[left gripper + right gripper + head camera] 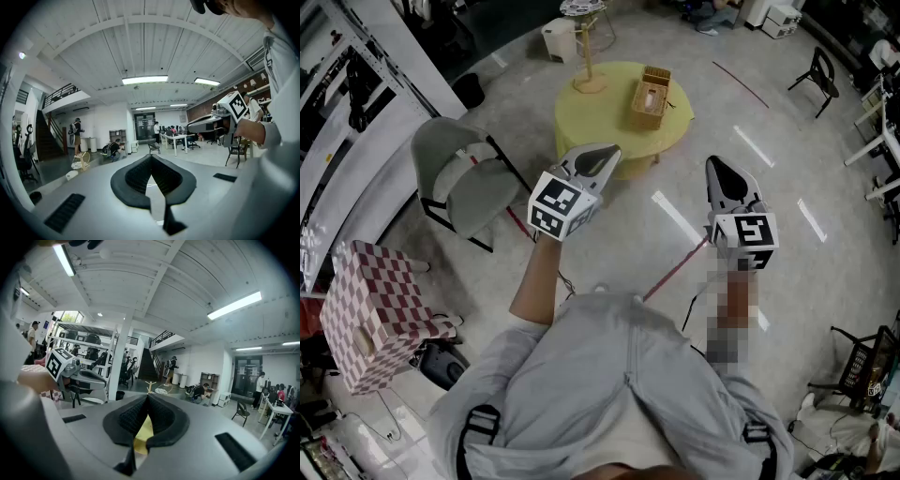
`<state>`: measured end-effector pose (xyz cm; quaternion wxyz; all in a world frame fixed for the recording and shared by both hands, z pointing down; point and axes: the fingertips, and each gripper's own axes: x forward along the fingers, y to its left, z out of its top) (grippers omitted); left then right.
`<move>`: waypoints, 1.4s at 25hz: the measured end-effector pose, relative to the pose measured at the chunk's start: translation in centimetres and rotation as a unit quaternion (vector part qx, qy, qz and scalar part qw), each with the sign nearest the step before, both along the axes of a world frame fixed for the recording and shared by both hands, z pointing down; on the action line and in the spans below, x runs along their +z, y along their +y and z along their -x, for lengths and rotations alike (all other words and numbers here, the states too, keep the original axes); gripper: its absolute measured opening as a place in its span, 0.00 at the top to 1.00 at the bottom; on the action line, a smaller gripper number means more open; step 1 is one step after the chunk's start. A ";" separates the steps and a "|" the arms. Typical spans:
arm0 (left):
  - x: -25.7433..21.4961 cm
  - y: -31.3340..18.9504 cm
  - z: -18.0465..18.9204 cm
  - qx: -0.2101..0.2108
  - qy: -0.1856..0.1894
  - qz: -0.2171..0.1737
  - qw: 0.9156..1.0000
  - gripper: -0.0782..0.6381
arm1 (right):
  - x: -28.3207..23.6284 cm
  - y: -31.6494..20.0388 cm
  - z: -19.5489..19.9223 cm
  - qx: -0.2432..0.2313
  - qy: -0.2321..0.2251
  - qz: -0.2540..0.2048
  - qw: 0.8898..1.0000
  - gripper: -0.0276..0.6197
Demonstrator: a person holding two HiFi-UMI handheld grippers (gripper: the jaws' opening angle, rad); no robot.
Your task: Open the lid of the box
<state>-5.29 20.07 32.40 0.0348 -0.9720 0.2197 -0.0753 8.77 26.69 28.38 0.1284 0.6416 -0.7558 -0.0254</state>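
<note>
left hand-held gripper (602, 157), right hand-held gripper (719, 173): both hovering closed, gripping nothing.
box (650, 97): sitting near the tabletop (598, 117) right edge, well apart; I judge it is calling for stepping closer first.

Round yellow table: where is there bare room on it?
The round yellow table is bare across its near half, from the light wooden box to the near rim, and in the strip between that box and the thin wooden stand. The far side, holding both, is crowded.

The box (650, 97) is tan wicker, the table (598, 120) pale yellow, the cube (380, 305) red-and-white checkered.
</note>
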 end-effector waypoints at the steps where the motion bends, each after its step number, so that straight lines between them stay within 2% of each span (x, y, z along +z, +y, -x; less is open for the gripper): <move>1: -0.1 -0.1 -0.1 0.000 0.000 -0.001 1.000 0.85 | 0.0 -0.1 -0.1 0.001 0.000 0.000 1.000 0.92; 6: 0.0 -0.6 -0.8 -0.005 -0.005 -0.005 1.000 0.85 | 0.3 -0.5 -1.1 0.008 -0.006 0.000 1.000 0.92; 12: 0.6 -0.6 -2.3 -0.017 -0.010 -0.004 1.000 0.85 | 0.8 -0.6 -2.5 -0.010 -0.025 0.002 1.000 0.92; 18: 1.5 -0.2 -3.6 -0.035 -0.017 0.003 0.999 0.85 | 1.7 -0.5 -4.1 -0.027 -0.053 0.016 0.998 0.92; 23: 2.7 -0.6 -4.7 -0.041 -0.028 0.016 0.999 0.85 | 2.2 -1.0 -5.6 -0.025 -0.051 0.018 0.998 0.92; 30: 3.3 -4.0 -6.5 -0.041 -0.028 0.022 0.999 0.85 | 2.9 -4.5 -7.3 -0.016 -0.043 0.017 0.999 0.92; 35: 4.0 -9.1 -7.7 -0.038 -0.023 0.025 0.999 0.85 | 3.8 -9.2 -7.9 -0.030 -0.046 0.023 0.998 0.92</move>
